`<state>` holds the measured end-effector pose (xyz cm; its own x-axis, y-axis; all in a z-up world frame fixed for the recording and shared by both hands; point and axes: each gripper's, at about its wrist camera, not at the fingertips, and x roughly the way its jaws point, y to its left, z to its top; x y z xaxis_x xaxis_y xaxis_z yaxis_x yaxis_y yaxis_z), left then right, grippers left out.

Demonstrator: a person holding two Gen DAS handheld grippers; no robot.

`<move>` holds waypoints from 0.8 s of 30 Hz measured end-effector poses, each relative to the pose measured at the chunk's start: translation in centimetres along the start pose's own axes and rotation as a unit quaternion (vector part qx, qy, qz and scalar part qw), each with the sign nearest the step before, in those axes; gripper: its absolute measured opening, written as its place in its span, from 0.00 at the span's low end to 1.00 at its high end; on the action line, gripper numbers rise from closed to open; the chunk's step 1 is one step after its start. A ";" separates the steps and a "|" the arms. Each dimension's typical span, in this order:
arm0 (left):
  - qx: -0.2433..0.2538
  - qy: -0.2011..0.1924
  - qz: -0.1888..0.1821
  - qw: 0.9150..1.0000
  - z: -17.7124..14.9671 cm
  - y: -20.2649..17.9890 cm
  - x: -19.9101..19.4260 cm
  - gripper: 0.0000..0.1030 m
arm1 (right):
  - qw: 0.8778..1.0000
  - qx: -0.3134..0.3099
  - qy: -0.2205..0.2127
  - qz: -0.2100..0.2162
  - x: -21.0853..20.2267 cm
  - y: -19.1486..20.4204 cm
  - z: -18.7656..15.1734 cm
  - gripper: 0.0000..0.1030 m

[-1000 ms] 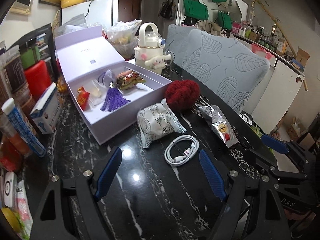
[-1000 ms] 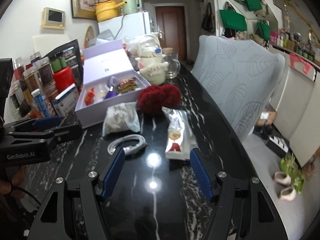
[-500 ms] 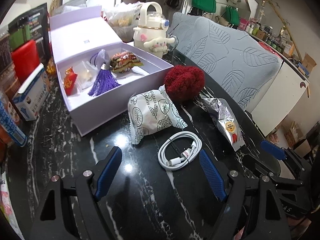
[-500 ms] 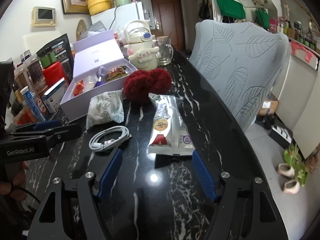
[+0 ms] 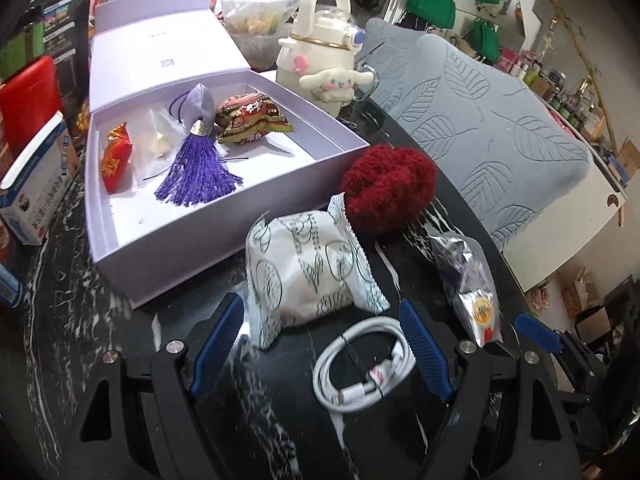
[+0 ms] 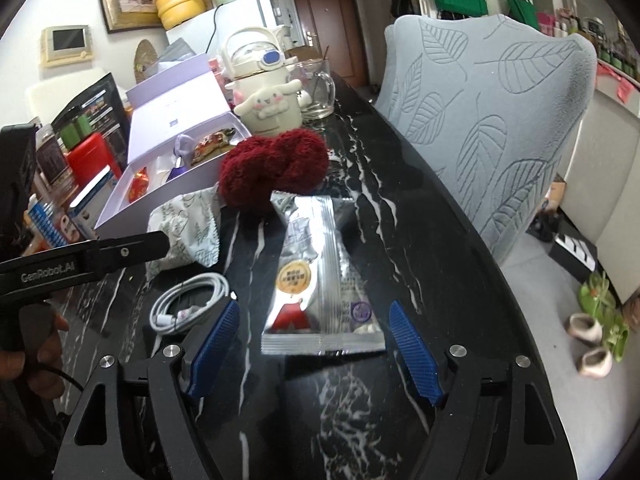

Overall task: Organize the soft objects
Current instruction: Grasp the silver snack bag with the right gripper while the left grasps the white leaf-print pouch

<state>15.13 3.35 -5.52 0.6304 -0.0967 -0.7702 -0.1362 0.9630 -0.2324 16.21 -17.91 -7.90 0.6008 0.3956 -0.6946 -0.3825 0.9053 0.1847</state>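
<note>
Both tongs, left tongs (image 5: 320, 348) wide and right tongs (image 6: 314, 344) opening, hold nothing; the light, crinkly silver packet (image 6: 320, 280) looks slippery, so pinch its sides.

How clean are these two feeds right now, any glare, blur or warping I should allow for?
Left wrist view: strong fisheye bending, dark corners; the table looks smeared near the white cable. Right wrist view: same warping; the silver packet reflects light, and the glossy table mirrors the grey chair.
</note>
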 end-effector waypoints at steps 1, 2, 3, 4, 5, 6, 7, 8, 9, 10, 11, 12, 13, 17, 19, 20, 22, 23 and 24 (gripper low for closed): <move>0.000 0.003 0.002 1.000 0.3 0.0 0.5 0.78 | 1.000 0.001 0.000 0.000 0.2 -0.1 0.2 0.77; 0.000 0.005 0.004 1.000 0.5 -0.1 0.8 0.78 | 1.000 0.001 0.001 0.001 0.4 -0.2 0.4 0.78; -0.001 0.006 0.005 1.000 0.6 -0.1 0.9 0.78 | 1.000 0.000 0.002 0.001 0.6 -0.2 0.5 0.78; -0.004 0.008 0.006 1.000 0.9 0.0 1.2 0.78 | 1.000 -0.002 0.003 0.001 0.8 -0.2 0.7 0.78; -0.008 0.010 0.004 1.000 1.1 0.0 1.6 0.78 | 1.000 -0.004 0.004 0.001 1.0 -0.2 0.8 0.78; -0.010 0.011 0.004 1.000 1.3 0.1 1.9 0.78 | 1.000 -0.007 0.005 0.001 1.2 -0.1 0.9 0.78; -0.013 0.011 0.008 1.000 1.5 0.1 2.1 0.78 | 1.000 -0.008 0.006 0.001 1.4 -0.1 1.0 0.78; -0.013 0.010 0.012 1.000 1.8 0.2 2.3 0.78 | 1.000 -0.010 0.007 0.003 1.6 0.0 1.1 0.78; -0.014 0.010 0.013 1.000 1.9 0.2 2.5 0.78 | 1.000 -0.009 0.008 0.005 1.7 -0.1 1.2 0.78; -0.014 0.010 0.015 1.000 2.1 0.2 2.6 0.78 | 1.000 -0.008 0.009 0.008 1.9 -0.1 1.3 0.79; -0.014 0.010 0.017 1.000 2.3 0.2 2.9 0.78 | 1.000 -0.007 0.010 0.009 2.1 -0.1 1.5 0.80; -0.014 0.010 0.018 1.000 2.5 0.2 3.1 0.78 | 1.000 -0.008 0.012 0.009 2.3 -0.1 1.6 0.80; -0.012 0.011 0.020 1.000 2.6 0.2 3.2 0.78 | 1.000 -0.008 0.012 0.008 2.5 -0.1 1.7 0.80; -0.010 0.029 0.024 0.999 2.8 0.3 4.4 0.78 | 1.000 -0.008 0.015 0.005 3.2 0.0 2.1 0.80; -0.021 0.047 0.004 0.999 2.8 0.6 5.2 0.81 | 1.000 -0.008 0.018 0.004 3.5 0.0 2.2 0.80; -0.033 0.052 -0.006 0.998 2.7 0.9 5.5 0.82 | 1.000 -0.008 0.019 0.004 3.6 0.0 2.2 0.80; -0.034 0.042 -0.008 0.998 2.7 1.1 5.6 0.84 | 1.000 -0.009 0.022 0.002 3.9 0.0 2.2 0.80; -0.029 0.040 -0.006 0.999 2.7 1.0 5.6 0.85 | 1.000 -0.008 0.024 0.001 4.0 0.0 2.2 0.80; -0.022 0.039 -0.002 0.999 2.6 0.9 5.7 0.85 | 1.000 -0.007 0.026 0.001 4.3 -0.1 2.2 0.80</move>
<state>20.64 4.31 -8.56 0.5698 -0.1218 -0.8127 -0.1682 0.9507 -0.2604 20.36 -15.92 -9.31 0.5623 0.3885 -0.7300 -0.3943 0.9019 0.1763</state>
